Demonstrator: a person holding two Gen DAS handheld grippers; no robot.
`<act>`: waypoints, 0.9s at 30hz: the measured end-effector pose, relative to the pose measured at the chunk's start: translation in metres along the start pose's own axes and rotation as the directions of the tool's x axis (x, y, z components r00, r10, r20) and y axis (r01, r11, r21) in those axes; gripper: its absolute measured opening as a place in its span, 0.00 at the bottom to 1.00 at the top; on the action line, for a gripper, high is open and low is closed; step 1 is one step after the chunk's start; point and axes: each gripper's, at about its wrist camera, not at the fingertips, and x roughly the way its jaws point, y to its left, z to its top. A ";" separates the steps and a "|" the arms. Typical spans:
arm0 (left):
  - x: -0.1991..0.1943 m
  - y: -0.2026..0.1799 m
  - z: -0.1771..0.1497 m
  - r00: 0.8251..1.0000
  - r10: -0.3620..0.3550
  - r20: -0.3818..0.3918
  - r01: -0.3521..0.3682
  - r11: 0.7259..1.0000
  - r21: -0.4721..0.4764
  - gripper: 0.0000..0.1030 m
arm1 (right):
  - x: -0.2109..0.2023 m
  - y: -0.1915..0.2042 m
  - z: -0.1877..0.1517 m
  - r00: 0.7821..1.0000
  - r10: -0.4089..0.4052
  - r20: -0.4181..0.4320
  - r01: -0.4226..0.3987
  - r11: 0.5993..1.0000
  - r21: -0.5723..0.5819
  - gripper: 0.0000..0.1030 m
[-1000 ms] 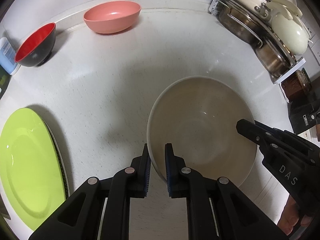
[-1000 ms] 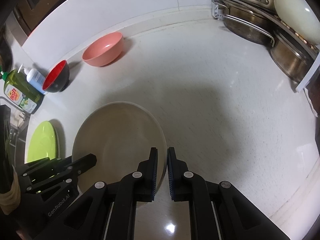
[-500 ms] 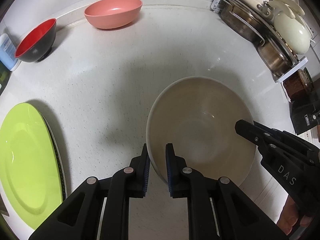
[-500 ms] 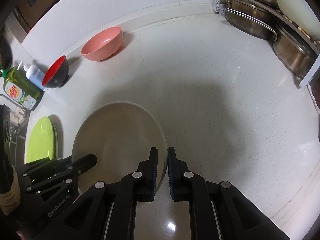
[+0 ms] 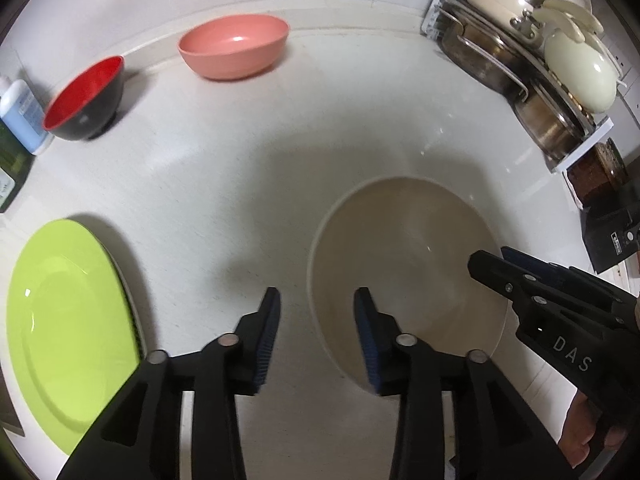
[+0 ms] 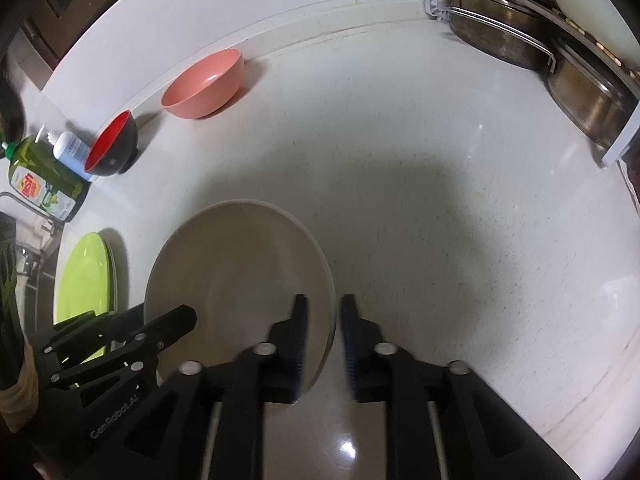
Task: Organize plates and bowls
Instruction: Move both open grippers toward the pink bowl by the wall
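Your white countertop (image 6: 420,200) carries everything in view. Against the back right corner a dish rack (image 5: 568,120) holds steel pots (image 5: 480,60) and a cream lid (image 5: 580,76), stacked on edge.

The largest piece of crockery is the beige bowl (image 5: 404,268), upright on the counter in front of you, between your two tools. To its left, well apart, a lime-green plate (image 5: 68,320) lies on top of another plate whose edge only just shows beneath it. At the back wall stands a pink bowl (image 5: 234,50); near it to the left, a bowl black outside and red inside (image 5: 84,98), tilted slightly toward the camera. Just beside that bowl are a white-and-blue pump bottle (image 6: 70,148) and a green detergent bottle (image 6: 40,180).

Your left gripper (image 5: 316,334) is spread wide — its fingers straddle the near-left rim of the beige bowl, one outside and one inside, with clear gaps on both sides, gripping nothing. Your right gripper (image 6: 323,338) is parted less widely across the bowl's right rim: its left finger (image 6: 298,336) sits over the inside of the bowl, its other finger outside the wall. Neither pad presses the rim in the right wrist view.
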 end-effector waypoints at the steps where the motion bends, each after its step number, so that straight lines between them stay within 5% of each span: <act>1: -0.003 0.002 0.001 1.000 0.002 0.009 -0.002 1.000 -0.003 0.44 | -0.001 0.001 0.000 1.000 -0.004 0.004 0.004 1.000 0.001 0.28; 8: -0.030 0.018 0.014 0.993 0.046 0.112 -0.047 0.999 0.003 0.64 | -0.015 0.009 0.005 0.998 -0.032 0.053 0.032 0.999 -0.008 0.42; 15: -0.055 0.035 0.030 0.977 0.081 0.198 -0.089 0.995 0.032 0.71 | -0.032 0.028 0.016 0.993 -0.029 0.118 0.032 0.999 -0.025 0.56; 27: -0.090 0.071 0.065 0.937 0.141 0.319 -0.170 0.983 0.067 0.85 | -0.050 0.070 0.047 0.978 -0.002 0.209 0.013 0.999 -0.052 0.57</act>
